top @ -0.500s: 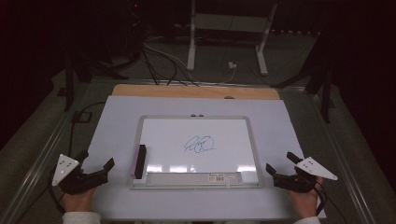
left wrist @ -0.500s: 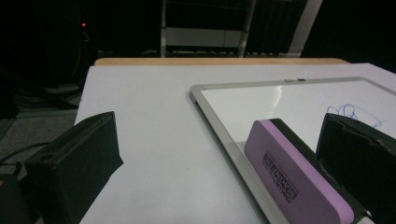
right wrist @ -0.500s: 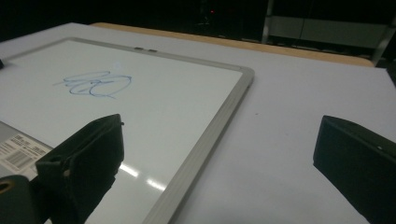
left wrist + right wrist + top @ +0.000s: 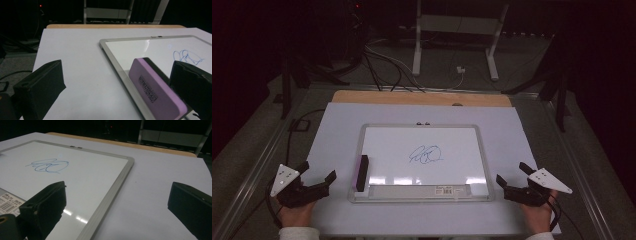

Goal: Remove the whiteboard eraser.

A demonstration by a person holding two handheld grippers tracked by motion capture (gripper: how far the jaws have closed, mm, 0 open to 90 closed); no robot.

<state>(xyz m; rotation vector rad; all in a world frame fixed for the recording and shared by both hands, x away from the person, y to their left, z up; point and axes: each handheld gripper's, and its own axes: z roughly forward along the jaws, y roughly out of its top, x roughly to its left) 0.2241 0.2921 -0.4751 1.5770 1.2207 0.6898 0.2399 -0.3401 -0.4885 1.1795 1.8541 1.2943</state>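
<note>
A silver-framed whiteboard [image 4: 377, 131] lies in the middle of the white table cover, with a blue scribble [image 4: 426, 155] near its centre. A purple eraser with a black felt side [image 4: 361, 172] stands on edge along the board's left border. My left gripper [image 4: 318, 171] rests at the front left, open, a short way left of the eraser and apart from it. In the left gripper view the eraser [image 4: 155, 87] lies ahead, toward the right-hand jaw of that gripper [image 4: 116, 82]. My right gripper [image 4: 511, 172] sits open just right of the board's front right corner, holding nothing. In the right gripper view the scribble [image 4: 47, 165] lies ahead to the left.
A white cover [image 4: 412, 112] spans the table, with a wooden edge [image 4: 422, 98] at the back. A barcode label [image 4: 444, 190] sits on the board's front strip. Cables [image 4: 382, 70] and a stand's legs [image 4: 417, 55] lie on the dark floor beyond.
</note>
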